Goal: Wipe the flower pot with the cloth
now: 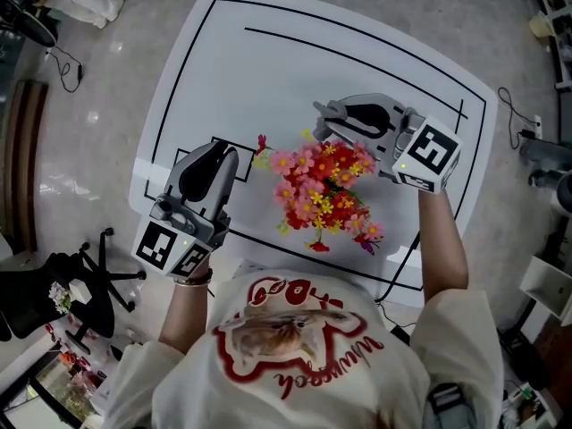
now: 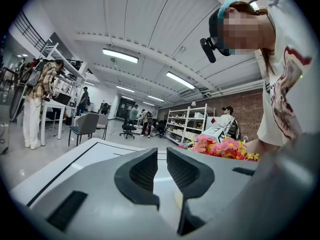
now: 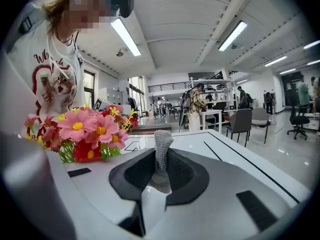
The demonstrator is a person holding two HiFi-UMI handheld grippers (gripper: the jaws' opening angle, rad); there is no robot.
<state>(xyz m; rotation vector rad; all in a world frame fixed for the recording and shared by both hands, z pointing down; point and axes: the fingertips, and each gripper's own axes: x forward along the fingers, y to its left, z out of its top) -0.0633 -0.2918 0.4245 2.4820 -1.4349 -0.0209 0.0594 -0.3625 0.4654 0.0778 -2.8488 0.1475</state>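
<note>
**Cloth pinched, pot not yet wiped**

R claw is clamped on a strip of grey cloth. The cloth sticks up past the tips, prob. so a free end can rub. The claw hovers just beside the flowers. The flower pot stands mid tabletop, its body hidden under the blooms. L claw has jaws slightly apart w/ nothing between, off to the side, likely kept free to steady the pot

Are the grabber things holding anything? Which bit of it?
The right gripper pinches the grey cloth, with a short end poking out past its jaws. The left gripper holds nothing; its jaws stand apart.
</note>
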